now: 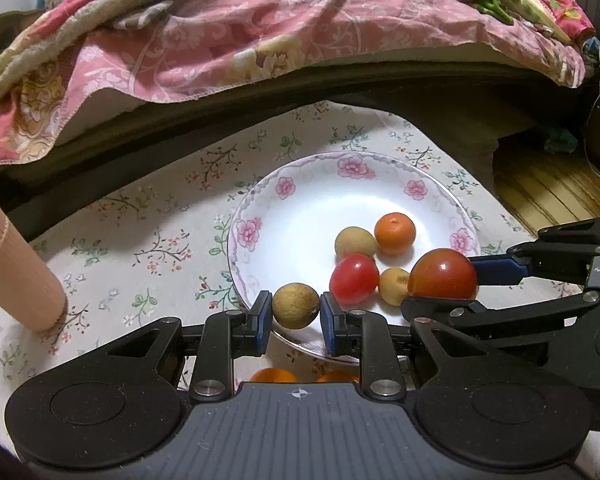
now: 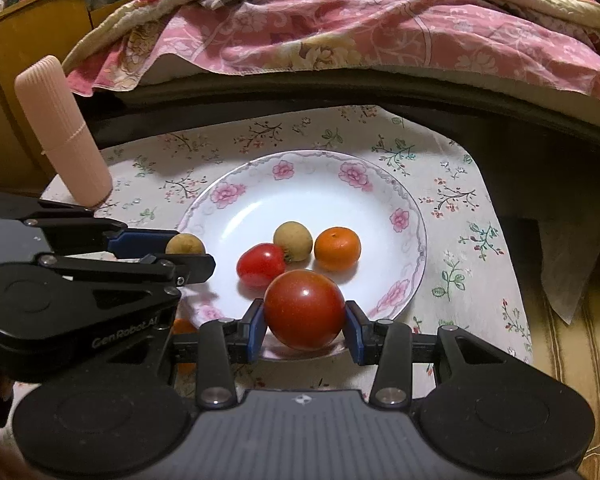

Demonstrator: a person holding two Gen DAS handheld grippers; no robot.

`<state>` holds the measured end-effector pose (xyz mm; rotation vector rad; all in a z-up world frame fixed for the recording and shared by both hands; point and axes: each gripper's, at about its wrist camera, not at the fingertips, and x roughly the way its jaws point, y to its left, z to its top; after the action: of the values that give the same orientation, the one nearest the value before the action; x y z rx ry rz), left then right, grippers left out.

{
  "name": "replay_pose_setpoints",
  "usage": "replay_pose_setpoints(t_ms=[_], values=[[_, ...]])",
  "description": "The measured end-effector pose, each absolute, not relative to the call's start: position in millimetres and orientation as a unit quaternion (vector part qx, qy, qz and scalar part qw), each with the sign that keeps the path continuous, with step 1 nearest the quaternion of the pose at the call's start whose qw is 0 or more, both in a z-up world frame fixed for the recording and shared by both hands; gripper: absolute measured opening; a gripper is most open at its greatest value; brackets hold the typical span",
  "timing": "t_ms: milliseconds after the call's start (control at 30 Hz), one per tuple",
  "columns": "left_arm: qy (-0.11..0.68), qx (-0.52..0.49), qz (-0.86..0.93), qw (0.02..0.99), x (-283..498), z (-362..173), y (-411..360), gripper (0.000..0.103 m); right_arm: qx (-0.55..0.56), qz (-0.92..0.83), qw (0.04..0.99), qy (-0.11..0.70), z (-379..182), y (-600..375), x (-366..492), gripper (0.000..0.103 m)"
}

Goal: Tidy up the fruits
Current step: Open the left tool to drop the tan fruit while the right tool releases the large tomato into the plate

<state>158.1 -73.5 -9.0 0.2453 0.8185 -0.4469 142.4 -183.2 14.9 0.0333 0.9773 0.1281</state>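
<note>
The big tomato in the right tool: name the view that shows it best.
Right wrist view: the big tomato sits centred and whole between the right tool's pads. The left wrist view shows it side-on near the frame edge, its underside hidden by a finger.

Warm, dim indoor light falls from above, leaving small white glints on the large tomato (image 2: 304, 309) between the right gripper's fingers and soft shadows under the fruit on the plate (image 2: 404, 216) ahead of it. Beyond the plate, the space beneath the bedding (image 1: 260, 40) is nearly black. Both fisheye views bow straight edges strongly, darken at the corners, and look slightly soft and grainy.
</note>
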Motion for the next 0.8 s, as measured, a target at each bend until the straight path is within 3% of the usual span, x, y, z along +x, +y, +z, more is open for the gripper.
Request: replay_pose_setpoints(t_ms=[200,333,400,800], values=[[0.396,0.111,-0.213,0.886,166.6,-11.7,-77.2,0.033,0.004,0.055,0.885,0.463,12.7,-185.6,149.8,0.044],[0.393,0.114,-0.203,0.89,168.5,-9.9,-77.7,0.041,0.009,0.05,0.887,0.46,12.9,-188.4,152.5,0.045],[0.392,0.113,-0.2,0.891,168.9,-8.7,-76.4,0.05,0.011,0.048,0.887,0.459,12.8,-189.8,153.3,0.045],[0.385,0.108,-0.192,0.896,158.7,4.6,-57.7,0.061,0.016,0.046,0.898,0.438,25.2,-188.2,151.1,0.048]])
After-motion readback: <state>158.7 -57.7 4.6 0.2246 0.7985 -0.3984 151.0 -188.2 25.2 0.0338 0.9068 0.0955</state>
